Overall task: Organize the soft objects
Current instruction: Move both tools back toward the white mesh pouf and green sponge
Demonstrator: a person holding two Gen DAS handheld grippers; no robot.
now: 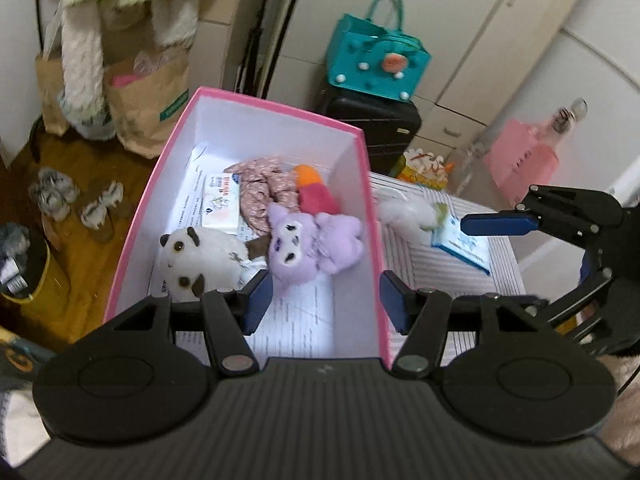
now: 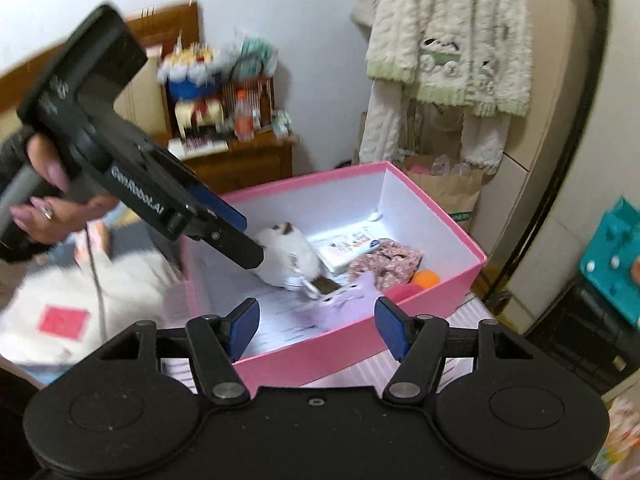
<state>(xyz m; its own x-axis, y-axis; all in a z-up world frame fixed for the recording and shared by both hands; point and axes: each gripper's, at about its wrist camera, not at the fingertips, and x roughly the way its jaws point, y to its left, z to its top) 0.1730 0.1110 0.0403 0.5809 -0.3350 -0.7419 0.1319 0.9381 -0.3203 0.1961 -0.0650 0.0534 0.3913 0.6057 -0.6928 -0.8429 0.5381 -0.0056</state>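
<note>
- The pink box (image 1: 372,216) stands on the striped surface (image 1: 452,264); inside lie a white plush (image 1: 200,258), a purple plush (image 1: 308,244), floral cloth (image 1: 260,192) and a pink-orange toy (image 1: 316,192).
- Left gripper (image 1: 326,300) hangs over the box's near end, jaws parted, grasping nothing.
- Right gripper (image 2: 316,326) is released too, empty, over the box's near wall.
- A tissue pack (image 1: 464,246) lies outside the box on the surface.

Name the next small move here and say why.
Probably swing the right gripper, open and empty, onto the white fluffy toy lying on the striped surface outside the pink box. The purple plush and white plush already lie inside.
</note>
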